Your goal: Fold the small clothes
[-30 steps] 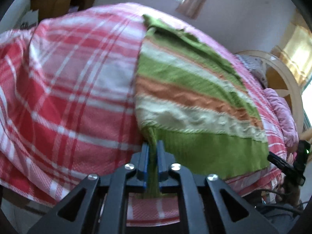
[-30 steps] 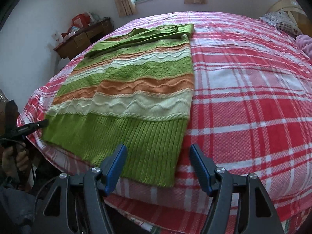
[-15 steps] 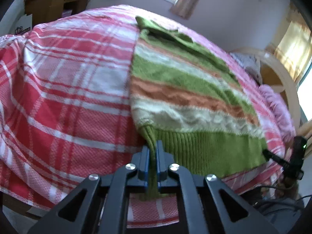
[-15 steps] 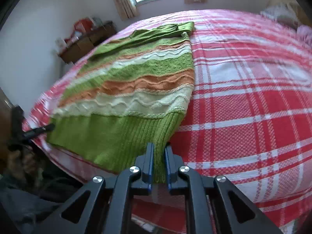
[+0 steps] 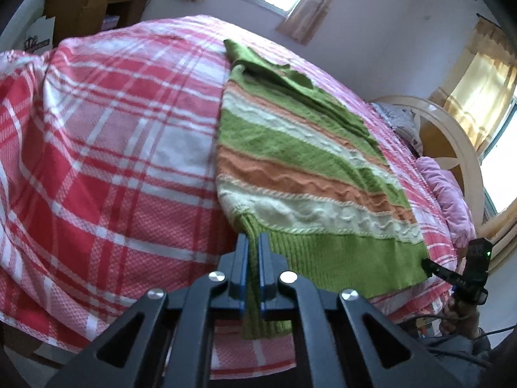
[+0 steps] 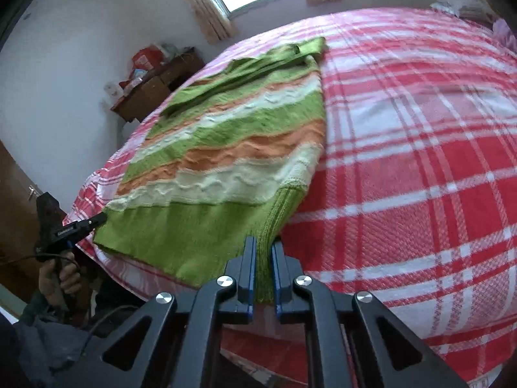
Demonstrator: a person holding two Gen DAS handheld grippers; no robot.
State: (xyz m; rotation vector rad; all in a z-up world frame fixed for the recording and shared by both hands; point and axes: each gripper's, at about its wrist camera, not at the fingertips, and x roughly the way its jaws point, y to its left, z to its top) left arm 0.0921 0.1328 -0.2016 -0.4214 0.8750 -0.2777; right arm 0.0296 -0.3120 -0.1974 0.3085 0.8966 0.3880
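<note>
A knitted sweater striped green, orange and cream lies flat on the bed, its ribbed green hem toward me and its sleeves folded across the far end. My left gripper is shut on the hem's left corner, which bunches between the blue pads. At the hem's other corner my right gripper is shut on the ribbing of the sweater. The right gripper also shows at the lower right of the left wrist view, and the left gripper at the left of the right wrist view, each at a hem corner.
The red and white plaid bedspread covers the bed. A wooden desk stands by the wall, a curved headboard and pillows to the right. A person's hand holds the left gripper's handle, cables trailing below.
The right gripper has gone from wide open over the hem to shut on its corner. Both hem corners now pull up slightly off the bed. The left gripper stays shut on its corner.
</note>
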